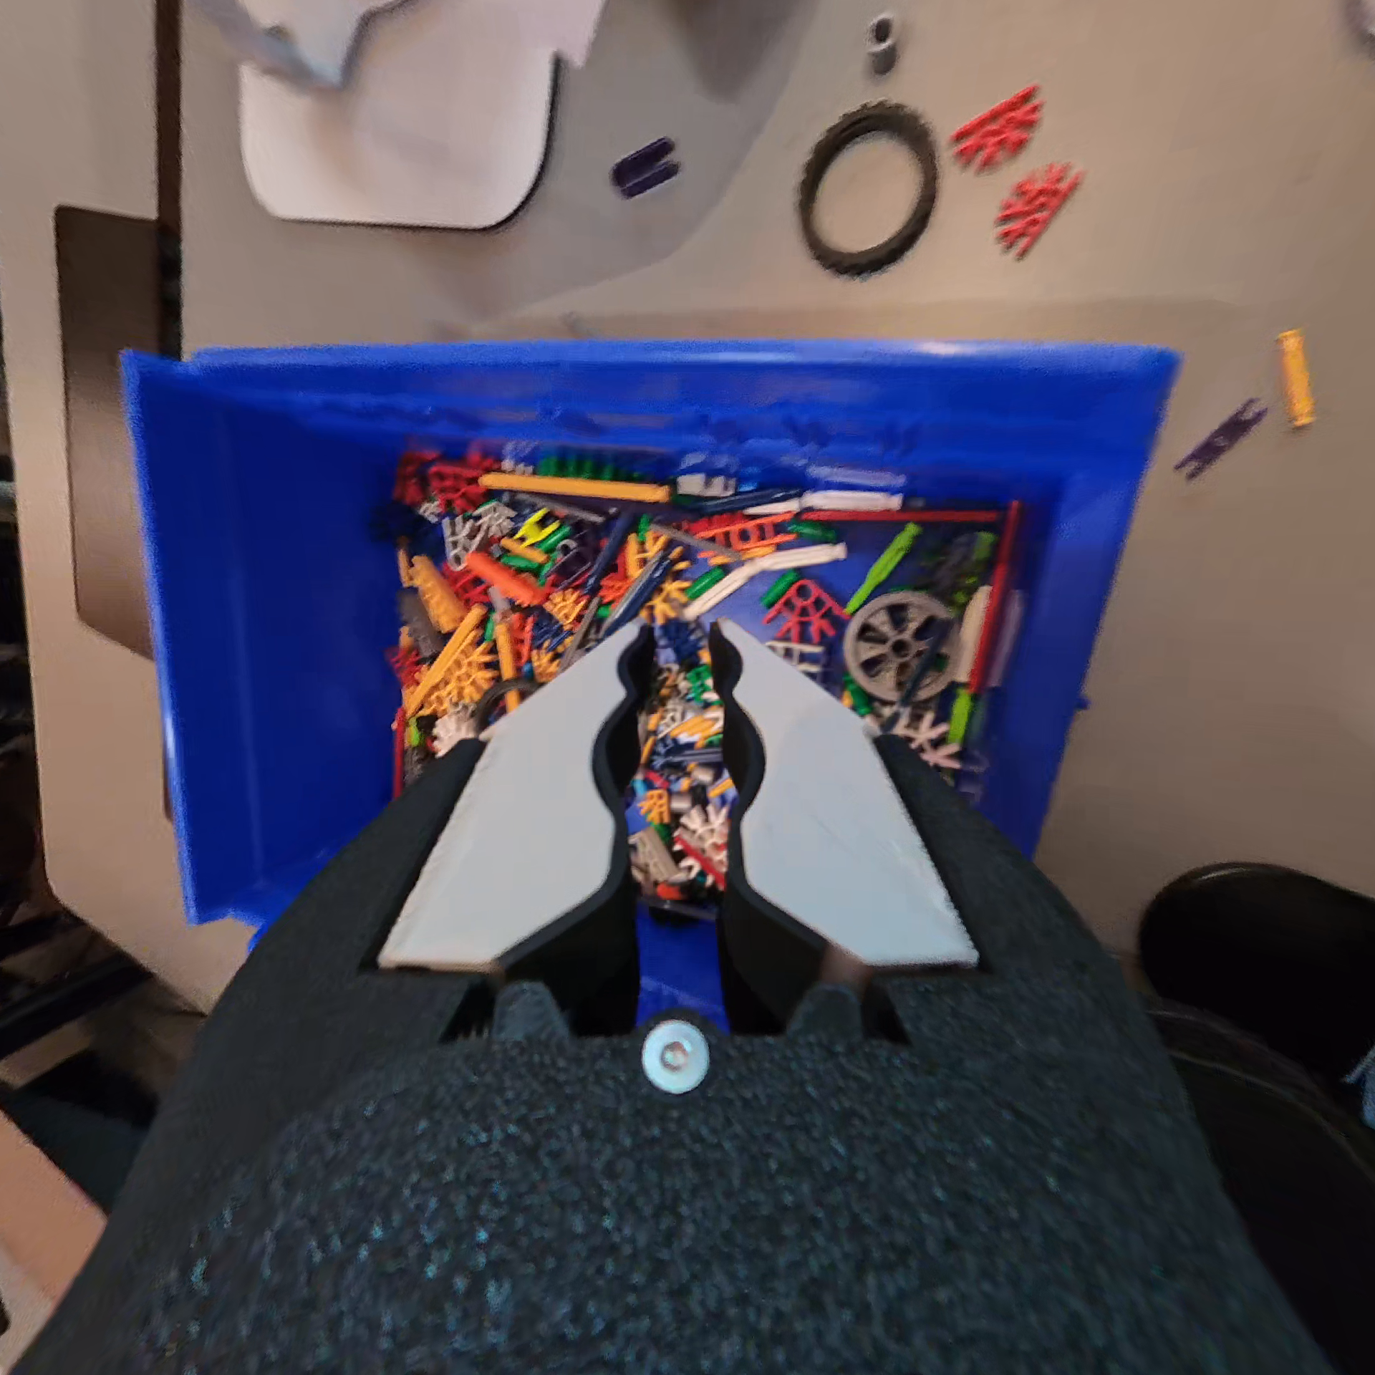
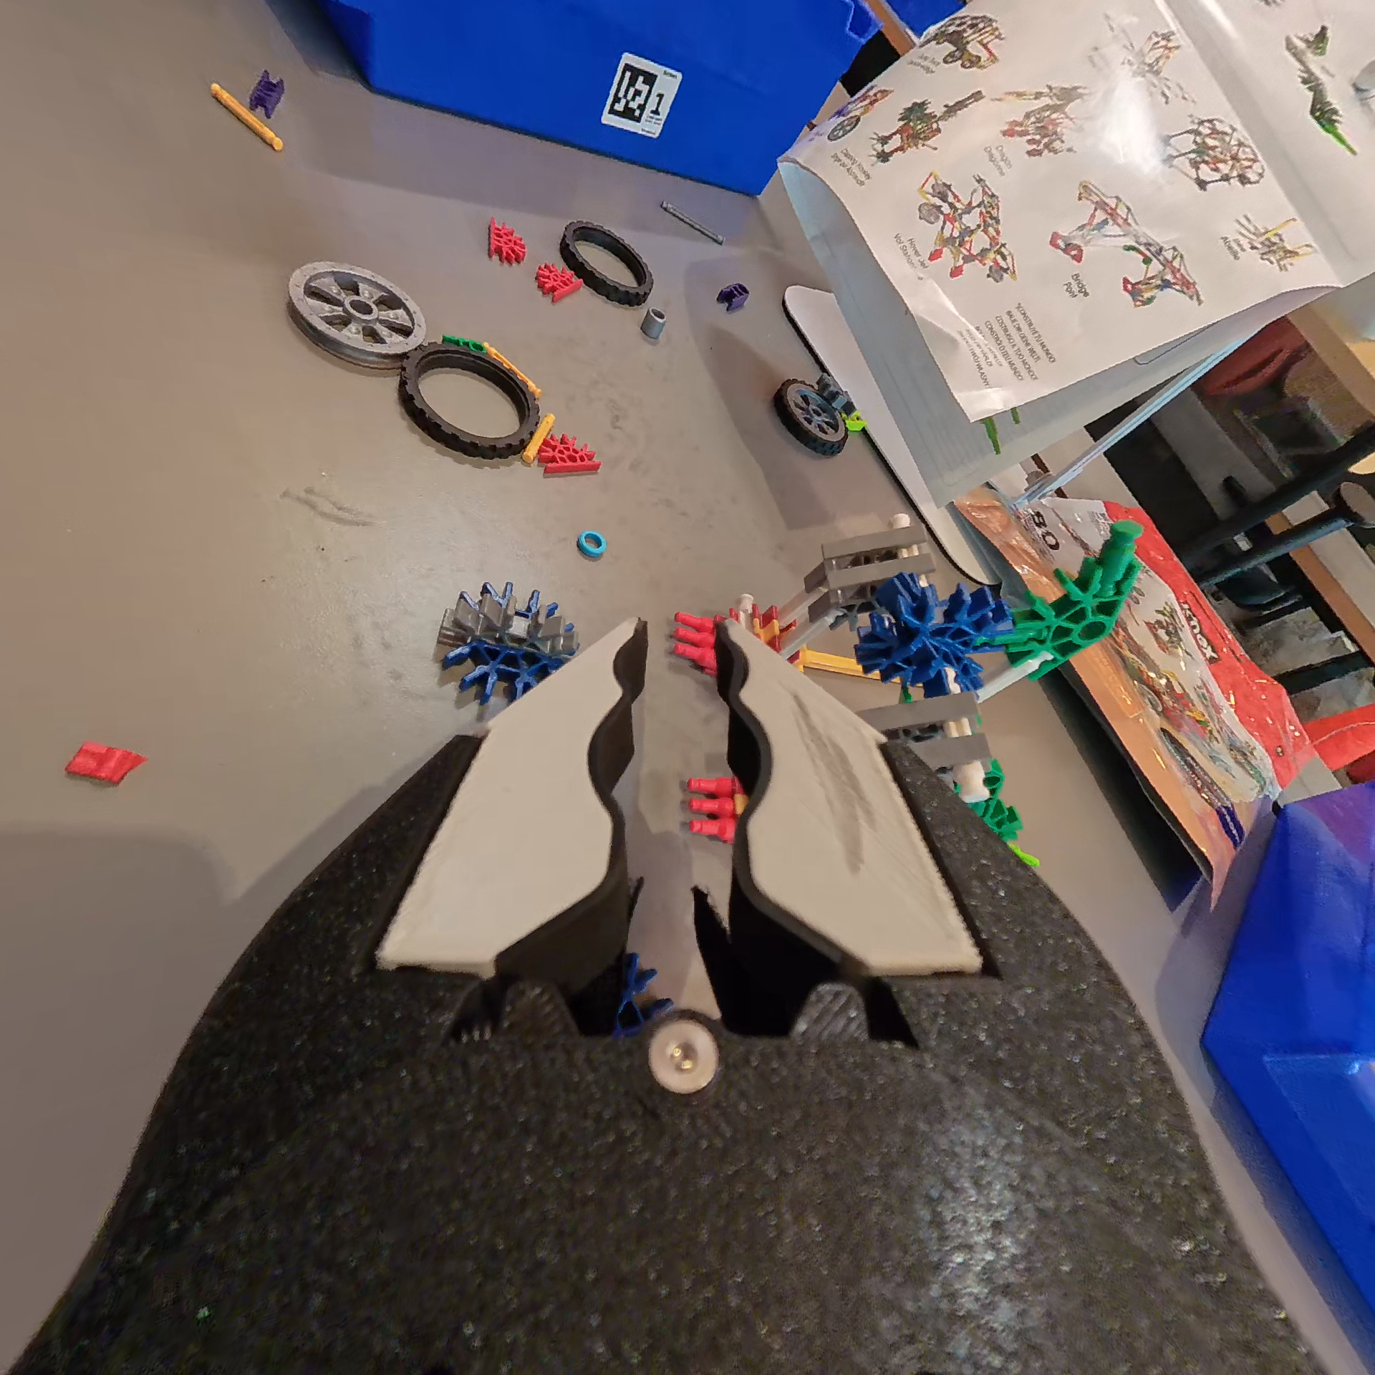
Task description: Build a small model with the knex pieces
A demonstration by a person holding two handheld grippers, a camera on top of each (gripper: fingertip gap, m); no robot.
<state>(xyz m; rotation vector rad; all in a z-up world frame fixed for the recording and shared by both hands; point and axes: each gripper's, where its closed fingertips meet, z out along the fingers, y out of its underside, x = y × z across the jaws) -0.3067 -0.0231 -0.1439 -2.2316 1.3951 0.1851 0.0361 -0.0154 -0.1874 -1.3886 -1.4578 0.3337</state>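
Note:
In the left wrist view my left gripper (image 1: 678, 632) is open and empty, held over a blue bin (image 1: 245, 595) filled with a pile of mixed colourful construction-toy rods and connectors (image 1: 565, 565); a grey spoked wheel (image 1: 896, 646) lies in the pile. In the right wrist view my right gripper (image 2: 681, 629) is open with a narrow gap, just above the grey table (image 2: 223, 595). Its right finger is beside a built assembly (image 2: 930, 640) of grey, blue, green and red pieces, whose red rod ends (image 2: 692, 640) poke out at the fingertips. A blue-and-grey connector cluster (image 2: 510, 640) lies left of the fingers.
Loose parts lie on the table: a grey wheel (image 2: 356, 311), two black tyres (image 2: 469, 405) (image 2: 605, 262), red connectors (image 2: 567, 454), a blue ring (image 2: 591, 544), a small wheel (image 2: 811, 417). A blue bin (image 2: 595, 82) stands at the back, an instruction sheet (image 2: 1079, 186) at the right, another blue bin (image 2: 1302, 1004) at lower right. Left tips to right tips: about 35 cm. About 8 cm separates my left fingertips from the grey spoked wheel (image 1: 896, 646).

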